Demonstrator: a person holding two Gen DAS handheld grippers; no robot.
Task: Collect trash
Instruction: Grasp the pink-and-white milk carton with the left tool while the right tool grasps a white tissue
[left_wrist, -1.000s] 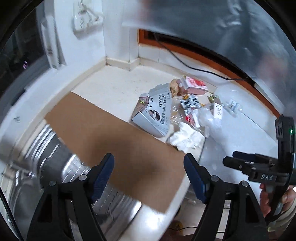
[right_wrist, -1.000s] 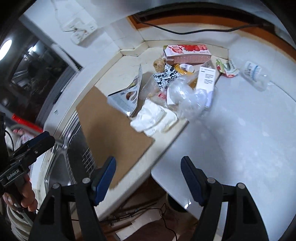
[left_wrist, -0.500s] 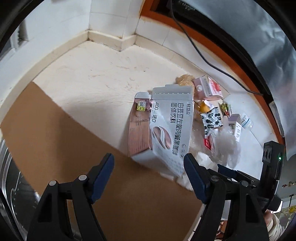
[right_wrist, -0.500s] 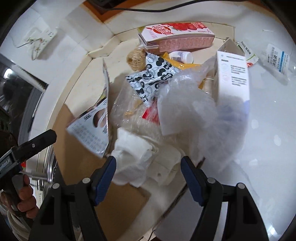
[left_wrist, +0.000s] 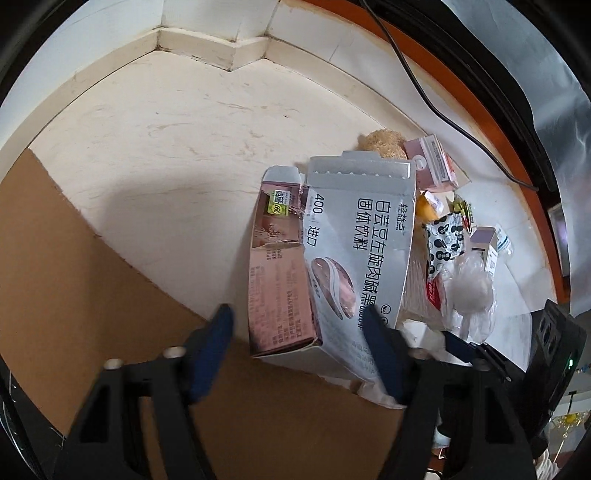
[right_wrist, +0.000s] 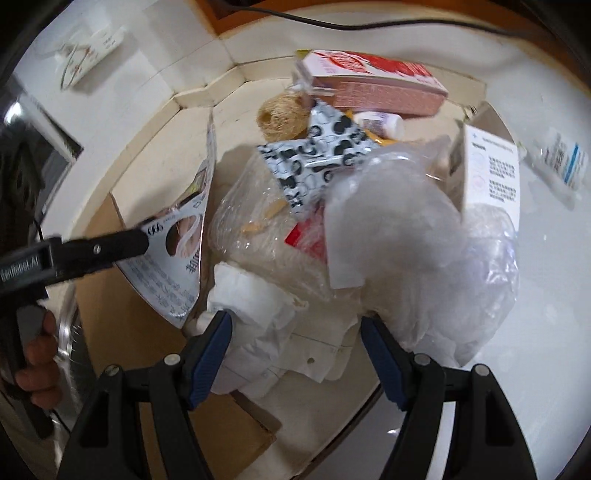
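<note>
Left claw (left_wrist: 299, 332) released, jaws wide apart either side of the near end of the silver-pink carton (left_wrist: 332, 266), which lies flat on the counter (left_wrist: 177, 122), partly over the brown cardboard (left_wrist: 74, 280). Right claw (right_wrist: 295, 339) also released, jaws straddling the crumpled white tissue (right_wrist: 266, 332); clear plastic bag (right_wrist: 424, 240) just ahead-right, red-white carton (right_wrist: 373, 85) far ahead.

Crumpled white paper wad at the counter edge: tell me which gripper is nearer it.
Right. The right gripper brackets the crumpled white paper wad; the left gripper straddles the grey printed carton beside it.
</note>
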